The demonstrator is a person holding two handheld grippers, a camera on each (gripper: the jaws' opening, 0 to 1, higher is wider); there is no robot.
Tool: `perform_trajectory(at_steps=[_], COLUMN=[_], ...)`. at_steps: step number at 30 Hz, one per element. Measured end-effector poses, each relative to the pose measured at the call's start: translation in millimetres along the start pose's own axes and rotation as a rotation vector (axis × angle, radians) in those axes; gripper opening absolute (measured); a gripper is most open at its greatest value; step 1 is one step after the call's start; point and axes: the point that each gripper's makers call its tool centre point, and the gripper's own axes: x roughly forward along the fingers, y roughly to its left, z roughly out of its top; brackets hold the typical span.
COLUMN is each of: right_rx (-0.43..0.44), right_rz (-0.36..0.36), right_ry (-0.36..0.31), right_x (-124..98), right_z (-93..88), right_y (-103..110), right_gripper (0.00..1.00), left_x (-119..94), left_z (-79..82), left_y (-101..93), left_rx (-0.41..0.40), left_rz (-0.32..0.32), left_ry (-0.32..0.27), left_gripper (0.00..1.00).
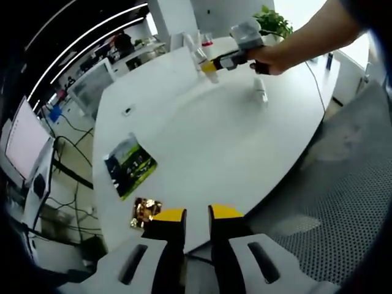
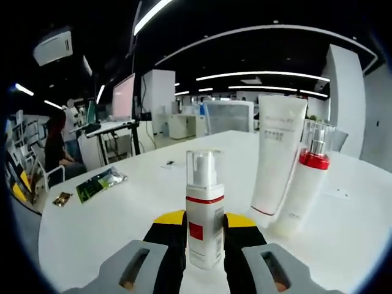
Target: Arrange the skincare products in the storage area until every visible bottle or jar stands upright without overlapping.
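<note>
My right gripper (image 2: 204, 228) is shut on a white pump bottle (image 2: 204, 211) with a red band and clear cap, held upright just above or on the white table (image 2: 110, 233). Right behind it stand a tall white tube (image 2: 277, 159) and a bottle with a red collar (image 2: 306, 184), close together. In the left gripper view the right gripper (image 1: 211, 65), held by a hand, grips that pump bottle (image 1: 201, 57) at the table's far side. A small white bottle (image 1: 261, 92) stands apart, nearer than the hand. My left gripper (image 1: 197, 222) hangs over the near table edge, narrowly open and holding nothing.
A green packet (image 1: 130, 164) and a gold packet (image 1: 146, 211) lie near the table's near edge; both packets, green (image 2: 101, 182) and gold (image 2: 62, 198), show far left in the right gripper view. Monitors (image 1: 24, 138) stand on desks to the left. Grey carpet (image 1: 349, 202) lies right.
</note>
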Motion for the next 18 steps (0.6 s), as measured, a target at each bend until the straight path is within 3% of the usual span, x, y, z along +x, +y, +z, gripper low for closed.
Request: perform_trajectory(at_steps=[18], right_rx=[0.009], right_rz=[0.005], right_ry=[-0.04], right_x=[18], right_z=[-1.5], right_y=[-6], right_gripper=[0.15], left_x=[1], left_z=[-3.3], left_y=[-2.1], left_rx=[0.018], left_rz=[-0.008], left_ry=[0.019], left_gripper=[0.1])
